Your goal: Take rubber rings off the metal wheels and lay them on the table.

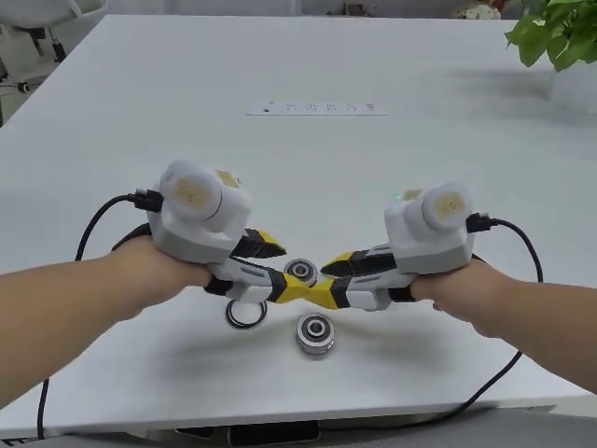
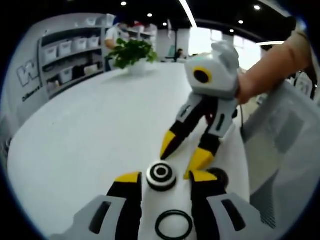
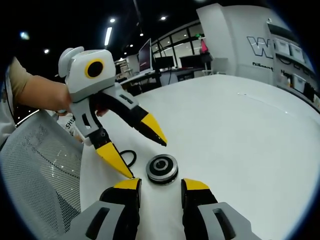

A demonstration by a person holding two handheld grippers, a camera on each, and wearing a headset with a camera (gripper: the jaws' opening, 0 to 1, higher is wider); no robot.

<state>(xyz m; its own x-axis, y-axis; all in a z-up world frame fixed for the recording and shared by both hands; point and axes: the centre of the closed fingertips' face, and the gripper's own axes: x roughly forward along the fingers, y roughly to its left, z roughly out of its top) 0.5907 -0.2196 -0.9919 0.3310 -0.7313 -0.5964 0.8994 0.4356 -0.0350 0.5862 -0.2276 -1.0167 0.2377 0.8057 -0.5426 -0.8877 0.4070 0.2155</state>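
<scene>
Your left hand-held gripper (image 2: 165,177) and right hand-held gripper (image 3: 161,184) both have their jaws apart, with the metal wheel (image 3: 162,168) sitting between their tips. Close unevenly and it could skid away across the worktop (image 1: 373,168), or the tips could clash.

Open-plan office/lab: white worktable (image 1: 280,56), shelves (image 2: 50,72) w/ storage bins (image 2: 65,48), desk monitors (image 3: 147,52), mesh chair (image 3: 35,160), potted plant (image 2: 132,52).

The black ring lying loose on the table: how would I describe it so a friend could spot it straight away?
On the white table, look to the near edge, under the left gripper. A thin black ring lies flat there. Unlike the wheel between the jaws and the wheel nearer the edge, it is an empty hoop with table showing through.
</scene>
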